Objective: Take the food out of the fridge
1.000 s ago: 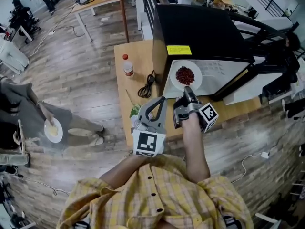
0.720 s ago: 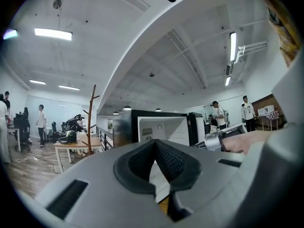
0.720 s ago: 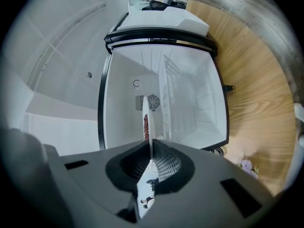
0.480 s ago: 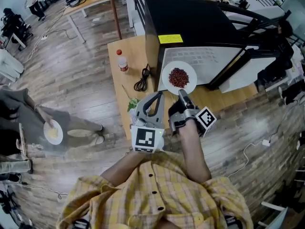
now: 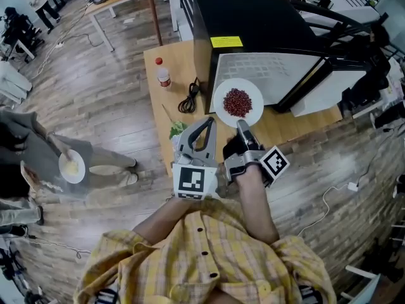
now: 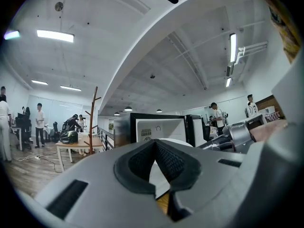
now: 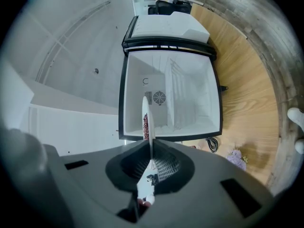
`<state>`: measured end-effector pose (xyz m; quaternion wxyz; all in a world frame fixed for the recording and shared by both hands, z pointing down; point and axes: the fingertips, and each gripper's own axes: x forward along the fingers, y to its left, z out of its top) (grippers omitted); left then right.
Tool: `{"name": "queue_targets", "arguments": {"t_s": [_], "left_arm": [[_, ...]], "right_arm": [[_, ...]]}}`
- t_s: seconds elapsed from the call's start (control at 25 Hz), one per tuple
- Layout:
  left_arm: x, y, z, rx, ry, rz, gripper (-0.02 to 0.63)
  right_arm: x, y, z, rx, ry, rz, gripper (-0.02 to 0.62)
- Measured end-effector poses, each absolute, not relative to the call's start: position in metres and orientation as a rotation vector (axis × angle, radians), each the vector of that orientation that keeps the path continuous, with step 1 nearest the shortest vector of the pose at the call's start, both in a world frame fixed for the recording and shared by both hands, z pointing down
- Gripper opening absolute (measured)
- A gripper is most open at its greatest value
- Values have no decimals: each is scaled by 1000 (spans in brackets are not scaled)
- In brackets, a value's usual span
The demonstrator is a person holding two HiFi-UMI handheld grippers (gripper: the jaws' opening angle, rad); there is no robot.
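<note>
Wood-plank floor [image 5: 107, 106], pale table [image 5: 158, 118] (strip-lit ceiling [image 6: 85, 65]).

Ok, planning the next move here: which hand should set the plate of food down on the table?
Right. The right tongs clamp the plate by its rim, just outside the fridge and above the table; the left tongs hold nothing.

Fridge [image 5: 253, 24] mouth open ahead; door [image 5: 329, 90] right, cable [image 5: 188, 100] left.
</note>
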<state>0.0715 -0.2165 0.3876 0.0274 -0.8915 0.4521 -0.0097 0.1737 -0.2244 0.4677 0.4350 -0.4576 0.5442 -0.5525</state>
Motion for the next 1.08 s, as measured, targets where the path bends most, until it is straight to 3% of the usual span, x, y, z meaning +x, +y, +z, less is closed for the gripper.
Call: {"name": "queue_targets", "arguments": {"t_s": [1.08], "left_arm": [[63, -202, 390, -2774, 1376, -21, 8]], "right_arm": [[163, -203, 466, -1125, 1346, -1362, 17]]}}
